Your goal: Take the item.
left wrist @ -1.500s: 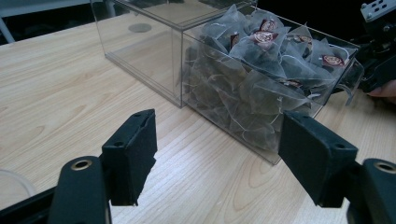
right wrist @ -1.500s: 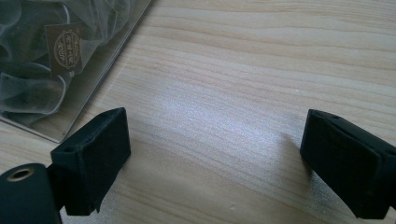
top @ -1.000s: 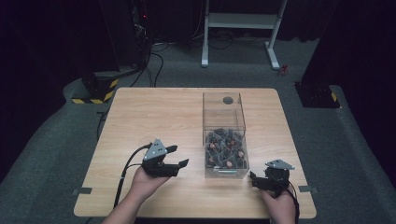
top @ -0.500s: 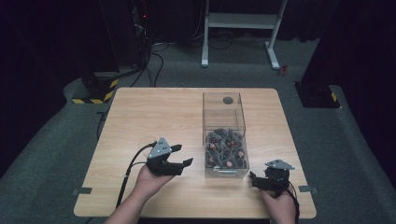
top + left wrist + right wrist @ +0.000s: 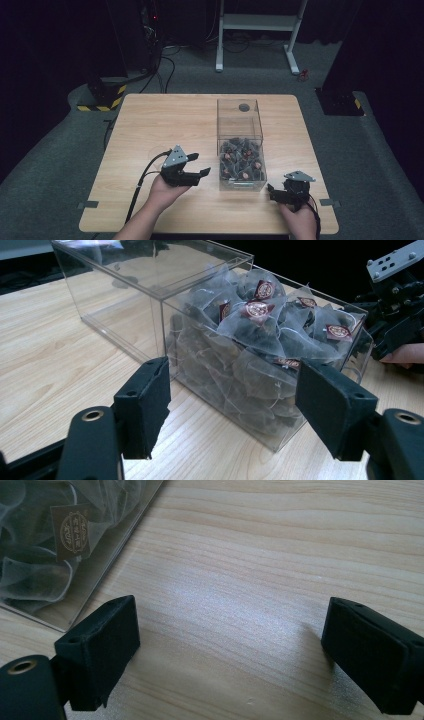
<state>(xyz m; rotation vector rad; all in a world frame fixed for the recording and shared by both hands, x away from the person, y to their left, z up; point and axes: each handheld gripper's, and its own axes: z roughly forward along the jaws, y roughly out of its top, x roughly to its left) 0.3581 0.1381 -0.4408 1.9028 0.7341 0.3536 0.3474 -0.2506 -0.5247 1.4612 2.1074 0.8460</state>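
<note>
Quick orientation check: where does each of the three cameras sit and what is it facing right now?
High view: above the person's side, looking down on the table; forearms, left claw, right claw.
Left gripper view: on the left claw, facing the clear box of tea bags; right claw beyond.
Right gripper view: on the right claw, facing bare tabletop.
All share the box.

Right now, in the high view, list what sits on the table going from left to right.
Left gripper, held in the person's left hand → clear plastic box of tea bags → right gripper, held in the right hand.
</note>
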